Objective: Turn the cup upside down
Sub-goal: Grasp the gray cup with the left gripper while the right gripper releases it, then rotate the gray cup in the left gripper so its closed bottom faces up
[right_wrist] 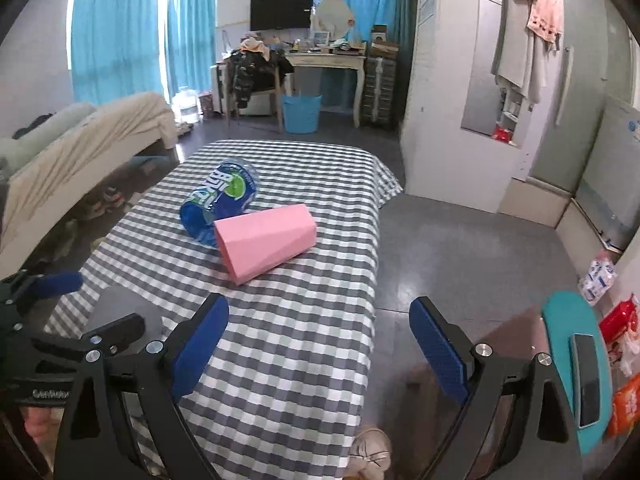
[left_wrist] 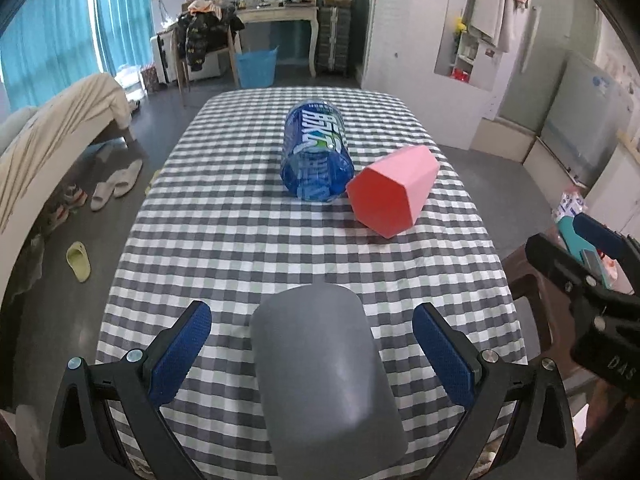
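A grey cup point(left_wrist: 326, 376) lies on its side on the checked tablecloth point(left_wrist: 224, 248), between the fingers of my open left gripper point(left_wrist: 312, 356), which do not touch it. It shows partly in the right wrist view point(right_wrist: 120, 308), behind the left gripper. A pink hexagonal cup point(left_wrist: 390, 192) lies on its side mid-table; it also shows in the right wrist view point(right_wrist: 266, 236). A blue clear cup point(left_wrist: 316, 156) lies next to it. My right gripper point(right_wrist: 320, 348) is open and empty over the table's right edge.
A stool point(right_wrist: 500, 344) and a teal object point(right_wrist: 576, 364) stand right of the table. A bed point(left_wrist: 52, 128) is at the left, slippers point(left_wrist: 116, 188) on the floor. A desk, chair and blue basket point(left_wrist: 256, 66) stand at the back.
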`<state>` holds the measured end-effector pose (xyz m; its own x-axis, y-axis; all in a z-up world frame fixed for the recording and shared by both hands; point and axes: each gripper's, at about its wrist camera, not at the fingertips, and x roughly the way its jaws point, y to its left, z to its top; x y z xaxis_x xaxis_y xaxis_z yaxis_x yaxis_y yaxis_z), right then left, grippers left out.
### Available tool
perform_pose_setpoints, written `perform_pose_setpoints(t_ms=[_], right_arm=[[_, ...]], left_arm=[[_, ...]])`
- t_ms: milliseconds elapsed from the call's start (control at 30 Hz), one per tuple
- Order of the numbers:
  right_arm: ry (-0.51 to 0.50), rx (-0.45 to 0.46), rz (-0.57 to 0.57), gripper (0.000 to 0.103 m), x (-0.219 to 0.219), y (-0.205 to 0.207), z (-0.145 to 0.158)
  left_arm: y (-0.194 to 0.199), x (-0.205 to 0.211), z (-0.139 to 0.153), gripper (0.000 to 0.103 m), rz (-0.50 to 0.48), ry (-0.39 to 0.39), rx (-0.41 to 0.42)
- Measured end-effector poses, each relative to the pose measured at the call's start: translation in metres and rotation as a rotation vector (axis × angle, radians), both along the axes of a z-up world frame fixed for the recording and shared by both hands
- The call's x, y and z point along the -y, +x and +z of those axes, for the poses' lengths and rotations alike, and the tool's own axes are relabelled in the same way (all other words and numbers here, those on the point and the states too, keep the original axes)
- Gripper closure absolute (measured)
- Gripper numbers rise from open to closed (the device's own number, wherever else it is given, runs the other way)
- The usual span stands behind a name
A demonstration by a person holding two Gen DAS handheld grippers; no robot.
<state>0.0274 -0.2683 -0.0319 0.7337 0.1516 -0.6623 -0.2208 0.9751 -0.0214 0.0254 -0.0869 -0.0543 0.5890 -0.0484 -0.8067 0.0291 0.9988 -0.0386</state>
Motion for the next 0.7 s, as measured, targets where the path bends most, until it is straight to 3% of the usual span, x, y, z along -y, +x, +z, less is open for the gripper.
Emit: perform_pose_setpoints(t_ms=[200, 300, 367, 433, 467, 700], right_arm=[[0.008, 0.002, -0.001, 0.011, 0.0, 0.001, -0.005], [0.013, 0.002, -0.011, 0.011, -0.001, 0.0, -0.005], [0.013, 0.0, -0.012, 0.011, -0.001, 0.0, -0.007], [0.012, -0.006, -0.015, 0.011, -0.001, 0.001, -0.008], [0.012, -0.007, -0.016, 0.011, 0.0, 0.0, -0.009], [0.019, -0.015, -0.031, 0.011, 0.002, 0.001, -0.011]], left_arm=[[0.003, -0.006, -0.008, 0.002, 0.018, -0.061, -0.072], [0.003, -0.004, -0.013, 0.003, 0.008, -0.045, -0.104], [0.003, -0.002, -0.017, 0.009, -0.003, -0.058, -0.118], [0.004, -0.001, -0.021, 0.022, -0.011, -0.074, -0.145], [0.004, -0.001, -0.023, 0.027, -0.01, -0.068, -0.148], [0.002, 0.002, -0.012, 0.028, -0.034, -0.09, -0.103]])
